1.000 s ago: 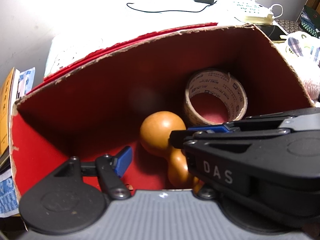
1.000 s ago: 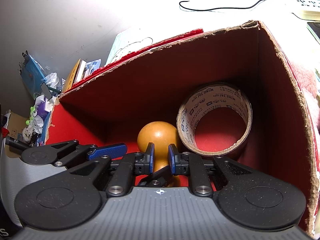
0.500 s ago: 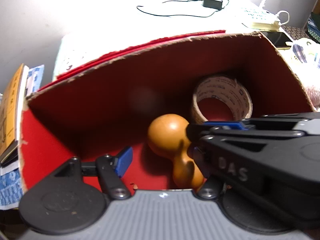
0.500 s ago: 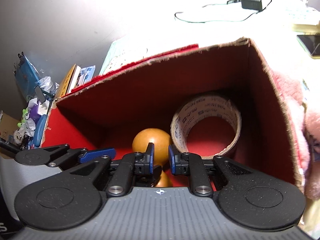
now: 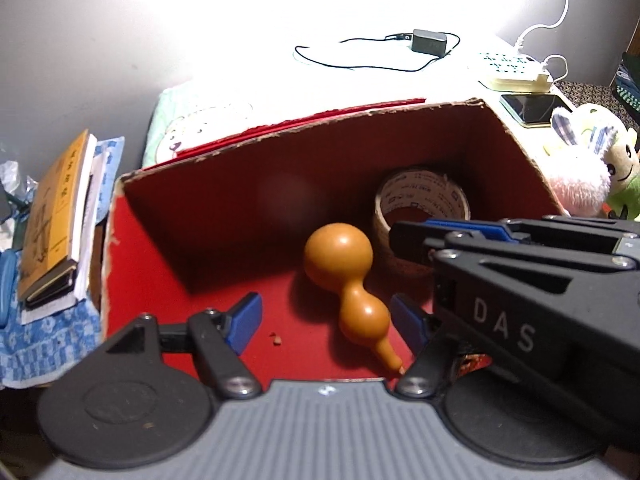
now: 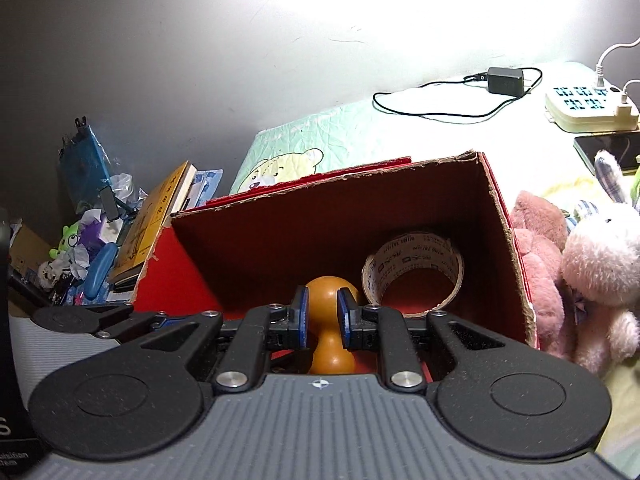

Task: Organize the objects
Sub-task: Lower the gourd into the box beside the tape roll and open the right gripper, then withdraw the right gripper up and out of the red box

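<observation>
Left hand-held gripper [image 5: 326, 322] is hovering over the open red cardboard box [image 5: 168, 280], its blue-padded jaws opening wide with nothing pressed between them. An orange gourd [image 5: 346, 276] is lying on the box floor, its narrow stem end pointing toward the camera and sitting in line with the gap between those jaws, clear of both pads. Just behind the gourd, a roll of packing tape [image 5: 422, 200] is standing on edge in the far right corner of the box. Right hand-held gripper [image 6: 322, 322] is reaching in from the right side, its jaws drawn nearly together and empty; the gourd is showing through the narrow gap below them. Outside the box, plush toys [image 6: 600, 268] are sitting against its right wall and books [image 5: 56, 220] are lying to its left.
</observation>
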Demonstrator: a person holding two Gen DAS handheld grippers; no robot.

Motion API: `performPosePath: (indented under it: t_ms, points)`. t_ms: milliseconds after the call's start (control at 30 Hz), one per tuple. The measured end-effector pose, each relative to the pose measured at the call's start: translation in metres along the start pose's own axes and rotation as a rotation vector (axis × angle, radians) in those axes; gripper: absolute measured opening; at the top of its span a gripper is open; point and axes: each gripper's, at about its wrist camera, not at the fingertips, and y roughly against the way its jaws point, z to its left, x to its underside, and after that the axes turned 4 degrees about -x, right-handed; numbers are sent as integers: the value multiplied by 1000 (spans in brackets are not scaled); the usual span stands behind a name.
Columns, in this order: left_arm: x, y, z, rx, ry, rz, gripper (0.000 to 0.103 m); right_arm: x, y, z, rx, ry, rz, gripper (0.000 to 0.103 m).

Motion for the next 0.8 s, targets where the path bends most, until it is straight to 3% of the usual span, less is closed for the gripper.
performPosePath:
  t_ms: [500,600,800]
  points:
    - [37,51,-10,-49,13,-64,81,27,46,18,-12,85,-105,19]
    - [42,61,-13,-77,4,-87,83,31,54,20,-23,86,-124,25]
    - [53,74,-20,-71,6,-102,86,40,70,23,-26,104,-162,26]
